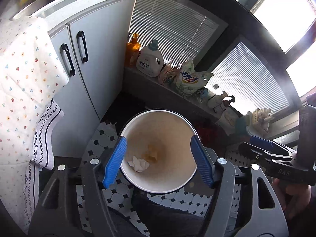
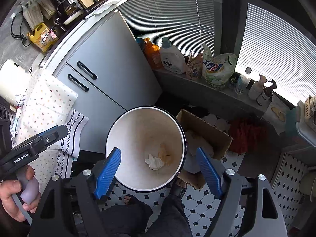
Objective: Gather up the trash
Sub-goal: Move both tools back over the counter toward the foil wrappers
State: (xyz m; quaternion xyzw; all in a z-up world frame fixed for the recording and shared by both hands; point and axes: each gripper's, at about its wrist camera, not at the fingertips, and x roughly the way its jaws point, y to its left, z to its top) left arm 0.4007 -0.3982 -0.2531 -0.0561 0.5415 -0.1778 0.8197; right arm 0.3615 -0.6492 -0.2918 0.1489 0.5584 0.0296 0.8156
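Observation:
A white waste bin with a dark rim [image 1: 158, 111] [image 2: 146, 107] stands on the tiled floor below both grippers. At its bottom lie a crumpled white tissue [image 1: 138, 163] [image 2: 154, 162] and a yellowish scrap [image 1: 151, 154] [image 2: 165, 152]. My left gripper [image 1: 158, 138] hangs over the bin mouth, open, its blue pads [image 1: 115, 162] apart and nothing between them. My right gripper [image 2: 158, 149] is also open and empty above the bin. Each gripper shows in the other's view: the right one [image 1: 266, 148] at the right edge, the left one [image 2: 35, 142] at the left, held by a hand [image 2: 11, 195].
A grey cabinet with two black handles [image 1: 94, 59] stands left of the bin, with a floral cloth [image 1: 23, 69] hanging beside it. An open cardboard box [image 2: 207, 130] sits right of the bin. Detergent bottles [image 2: 170, 56] line the window ledge. The person's feet [image 2: 130, 199] are on the tiles.

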